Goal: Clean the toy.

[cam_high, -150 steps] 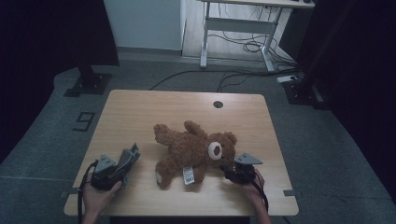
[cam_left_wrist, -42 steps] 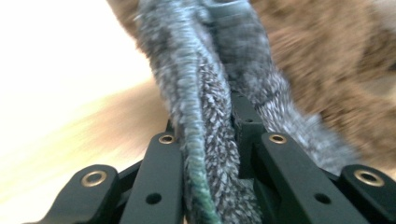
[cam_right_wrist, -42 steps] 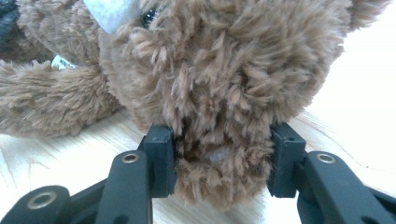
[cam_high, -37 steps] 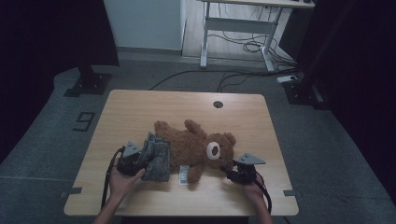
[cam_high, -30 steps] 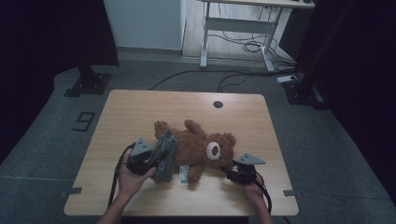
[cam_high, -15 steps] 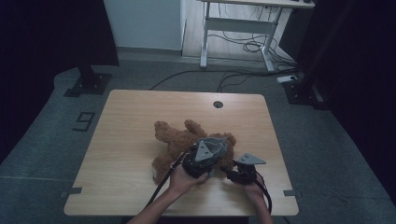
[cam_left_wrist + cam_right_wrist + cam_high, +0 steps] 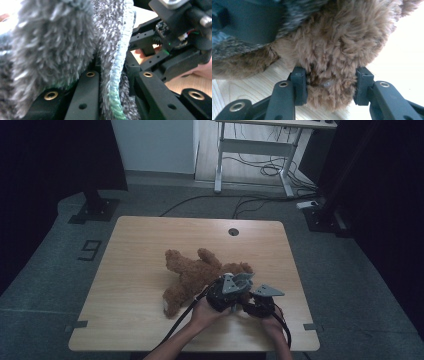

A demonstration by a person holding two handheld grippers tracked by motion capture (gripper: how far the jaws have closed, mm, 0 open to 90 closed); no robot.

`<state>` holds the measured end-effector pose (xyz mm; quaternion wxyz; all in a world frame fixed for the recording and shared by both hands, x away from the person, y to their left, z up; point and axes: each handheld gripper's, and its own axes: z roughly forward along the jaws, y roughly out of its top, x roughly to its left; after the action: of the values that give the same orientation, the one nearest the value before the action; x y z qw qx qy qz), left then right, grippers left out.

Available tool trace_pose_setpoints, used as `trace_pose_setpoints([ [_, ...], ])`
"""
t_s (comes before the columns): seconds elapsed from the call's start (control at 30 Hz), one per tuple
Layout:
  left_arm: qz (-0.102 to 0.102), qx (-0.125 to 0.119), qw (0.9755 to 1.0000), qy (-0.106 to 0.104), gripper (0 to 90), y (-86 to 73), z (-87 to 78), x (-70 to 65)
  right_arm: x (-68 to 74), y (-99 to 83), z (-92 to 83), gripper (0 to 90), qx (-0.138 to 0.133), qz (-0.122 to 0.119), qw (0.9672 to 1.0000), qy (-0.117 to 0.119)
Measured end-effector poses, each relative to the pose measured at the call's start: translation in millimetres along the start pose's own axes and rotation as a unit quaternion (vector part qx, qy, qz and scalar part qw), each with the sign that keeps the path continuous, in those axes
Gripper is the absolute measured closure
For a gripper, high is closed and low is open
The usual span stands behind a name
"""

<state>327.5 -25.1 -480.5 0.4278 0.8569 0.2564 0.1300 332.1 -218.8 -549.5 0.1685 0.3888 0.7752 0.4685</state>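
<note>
The left tool (image 7: 235,287) is clenched on a grey shaggy cloth (image 7: 75,45): in the left gripper view its two black jaws pinch a fold of the fabric, whose greenish stitched edge runs down between them, while more of the pile bulges over the left jaw. In the high view this tool sits over the head end of the brown teddy bear (image 7: 192,275), just beside the right tool (image 7: 250,302), the two nearly touching; the left gripper view shows the right tool's black body close behind the cloth.

The right tool is grasping the teddy bear: in the right gripper view its pads press into a rounded tuft of brown fur from both sides, and the fur squeezes out between them. Above it, the grey cloth lies against the bear's fur.

The bear lies on its back on the light wooden surface (image 7: 140,250), near the front right, its legs pointing up and to the left in the high view. The person's two hands come in from the near edge, close together, with cables trailing back from each tool.
</note>
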Motion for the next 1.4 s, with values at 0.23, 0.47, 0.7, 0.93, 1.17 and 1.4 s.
trace_pose_setpoints([
  [0.23, -0.022, -0.004, 0.9997, -0.004, 78.2, -19.1, -20.5, 13.7, -1.3, -0.2, -0.6, 55.9, -0.002, 0.000, 1.0000, 0.003],
  [0.47, -0.051, -0.017, 0.9978, 0.038, 77.9, -41.7, -58.1, 46.2, -2.4, -0.3, -1.2, 56.7, -0.002, -0.003, 1.0000, 0.006],
  [0.7, -0.087, -0.032, 0.9939, 0.061, 77.9, -70.8, -92.2, 75.1, -3.3, -0.3, -1.6, 56.7, -0.007, 0.001, 0.9999, 0.009],
  [0.93, -0.109, -0.032, 0.9885, 0.100, 77.6, -87.0, -113.5, 99.1, -3.1, -0.4, -1.9, 56.5, -0.008, 0.001, 0.9999, 0.009],
  [1.17, -0.120, -0.031, 0.9851, 0.119, 77.7, -87.3, -123.0, 113.4, -3.4, -0.3, -1.7, 56.5, -0.009, 0.003, 0.9999, 0.009],
  [1.4, -0.072, -0.054, 0.9934, 0.070, 78.0, -61.6, -109.3, 74.2, -3.9, -0.2, -1.4, 56.5, -0.008, 0.003, 0.9999, 0.009],
])
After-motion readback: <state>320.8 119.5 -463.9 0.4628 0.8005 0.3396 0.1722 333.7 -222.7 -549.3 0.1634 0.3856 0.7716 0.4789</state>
